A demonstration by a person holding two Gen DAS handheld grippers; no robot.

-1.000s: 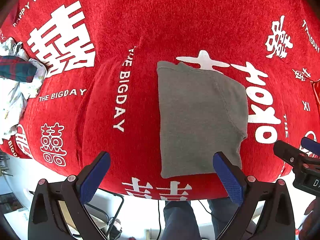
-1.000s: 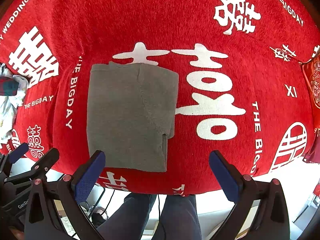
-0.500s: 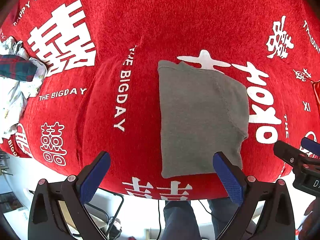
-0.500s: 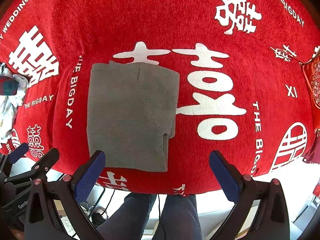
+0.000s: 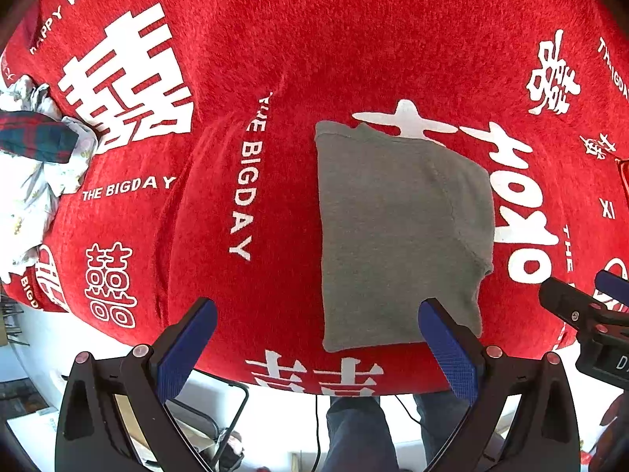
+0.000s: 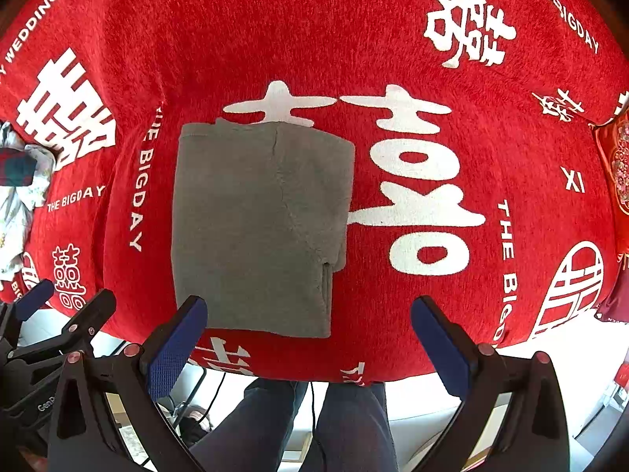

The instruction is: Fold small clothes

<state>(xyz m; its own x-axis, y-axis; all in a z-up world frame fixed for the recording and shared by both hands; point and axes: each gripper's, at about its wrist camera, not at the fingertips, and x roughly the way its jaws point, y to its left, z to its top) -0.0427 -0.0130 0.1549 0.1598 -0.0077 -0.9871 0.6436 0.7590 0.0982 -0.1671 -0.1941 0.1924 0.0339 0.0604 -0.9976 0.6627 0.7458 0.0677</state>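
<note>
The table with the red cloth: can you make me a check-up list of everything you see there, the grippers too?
Surface: red cloth with white lettering and symbols covers the table.
Job's things: grey garment, folded into a rectangle, lies flat near the front edge.
Clutter: heap of white clothes with a plaid piece on top at the far left; a red embroidered item at the right edge.
Grippers: left hand-held gripper open, holding nothing; right hand-held gripper open, holding nothing.
Cables: a thin dark cable hangs below the table edge.
Surroundings: the person's legs in dark trousers, light floor.
</note>
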